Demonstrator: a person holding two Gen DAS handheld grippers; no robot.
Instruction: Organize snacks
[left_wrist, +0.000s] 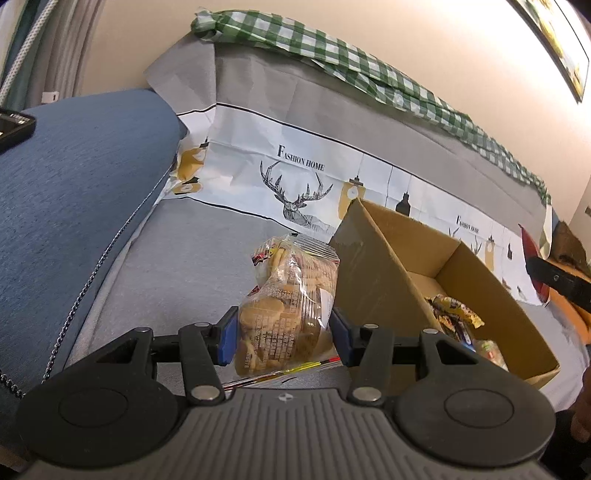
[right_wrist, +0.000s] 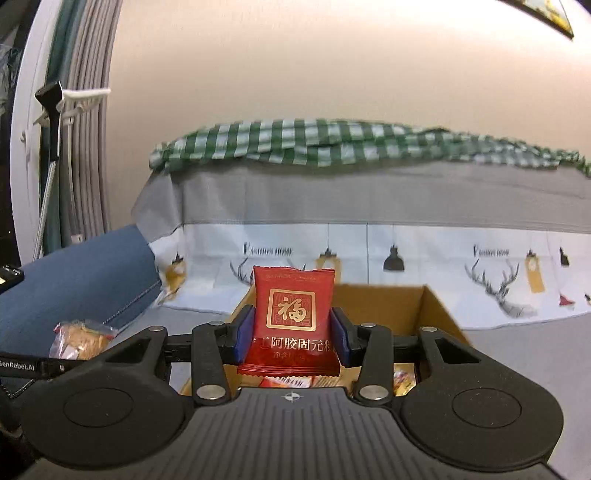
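Left gripper (left_wrist: 283, 334): blue-padded jaws clamped on the sides of a clear plastic bag of round tan biscuits (left_wrist: 291, 295), which stands between the pads and projects forward, beside the near wall of an open brown cardboard box (left_wrist: 384, 269). Wrapped snacks (left_wrist: 456, 317) lie on the box floor. Right gripper (right_wrist: 291, 334): jaws closed on the lower half of a flat red foil sachet with a gold square emblem (right_wrist: 293, 314), held upright over the box (right_wrist: 439, 310). Background: grey sofa cover with deer print (left_wrist: 295, 195).
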